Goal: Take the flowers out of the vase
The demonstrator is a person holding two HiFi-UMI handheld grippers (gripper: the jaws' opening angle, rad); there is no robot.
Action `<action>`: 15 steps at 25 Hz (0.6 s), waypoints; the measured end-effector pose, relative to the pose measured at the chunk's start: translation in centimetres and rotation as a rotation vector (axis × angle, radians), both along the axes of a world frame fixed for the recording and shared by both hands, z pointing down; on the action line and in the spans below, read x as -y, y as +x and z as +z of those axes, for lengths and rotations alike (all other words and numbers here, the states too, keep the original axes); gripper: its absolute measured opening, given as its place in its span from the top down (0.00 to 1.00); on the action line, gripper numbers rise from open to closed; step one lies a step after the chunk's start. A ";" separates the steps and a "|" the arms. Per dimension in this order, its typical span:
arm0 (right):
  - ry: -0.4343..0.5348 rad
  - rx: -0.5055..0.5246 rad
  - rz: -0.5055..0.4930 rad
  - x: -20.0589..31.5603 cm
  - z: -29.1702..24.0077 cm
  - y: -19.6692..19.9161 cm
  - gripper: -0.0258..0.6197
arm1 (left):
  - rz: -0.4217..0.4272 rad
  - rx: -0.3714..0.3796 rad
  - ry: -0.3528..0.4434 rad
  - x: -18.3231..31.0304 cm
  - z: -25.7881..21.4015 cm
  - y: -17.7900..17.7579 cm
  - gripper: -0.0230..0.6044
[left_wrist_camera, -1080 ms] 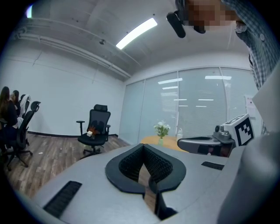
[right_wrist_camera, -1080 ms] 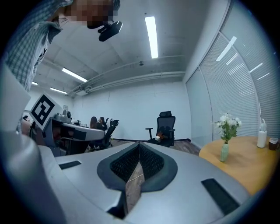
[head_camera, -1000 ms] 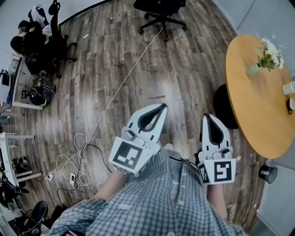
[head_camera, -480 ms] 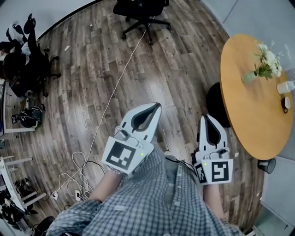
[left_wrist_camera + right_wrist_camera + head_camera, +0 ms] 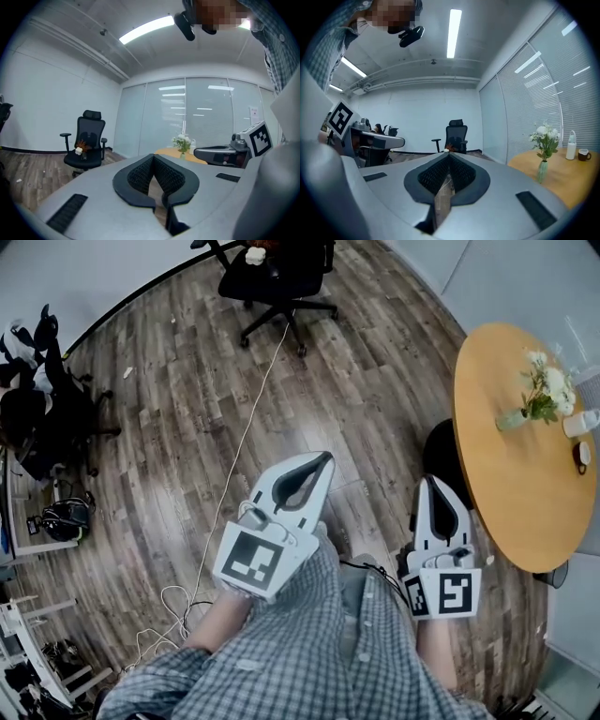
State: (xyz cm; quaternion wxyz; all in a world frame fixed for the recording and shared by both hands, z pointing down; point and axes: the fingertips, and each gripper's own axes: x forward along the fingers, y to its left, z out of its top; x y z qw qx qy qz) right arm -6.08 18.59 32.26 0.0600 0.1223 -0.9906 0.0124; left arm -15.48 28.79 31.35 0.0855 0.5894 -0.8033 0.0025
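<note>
A small green vase with white flowers stands on the round wooden table at the right of the head view. Both grippers are held in front of my chest over the wooden floor, well short of the table. The left gripper is shut and empty. So is the right gripper, which is the one nearer the table edge. In the right gripper view the flowers and vase stand far off to the right of its shut tips. The left gripper view has the flowers small beyond its shut tips.
A black office chair stands ahead, with a white cable running over the floor from it. On the table by the vase are a white cup and a dark cup. The table's black base lies near my right gripper. Desks line the left wall.
Both grippers stayed shut and side by side while I walked across the floor. The chair slid left in the head view and the desks at the left drifted out.
</note>
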 end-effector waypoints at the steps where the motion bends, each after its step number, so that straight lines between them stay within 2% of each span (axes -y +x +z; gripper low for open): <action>1: 0.009 -0.008 0.015 0.3 0.1 -0.1 0.95 | 0.009 -0.001 -0.002 0.2 0.1 -0.4 0.95; 8: 0.024 -0.042 0.112 2.7 1.0 0.0 0.95 | 0.059 0.040 -0.018 2.7 0.2 -2.4 0.95; 15: 0.033 -0.057 0.166 5.5 1.7 -0.7 0.95 | 0.110 -0.006 -0.005 5.9 0.7 -3.4 0.95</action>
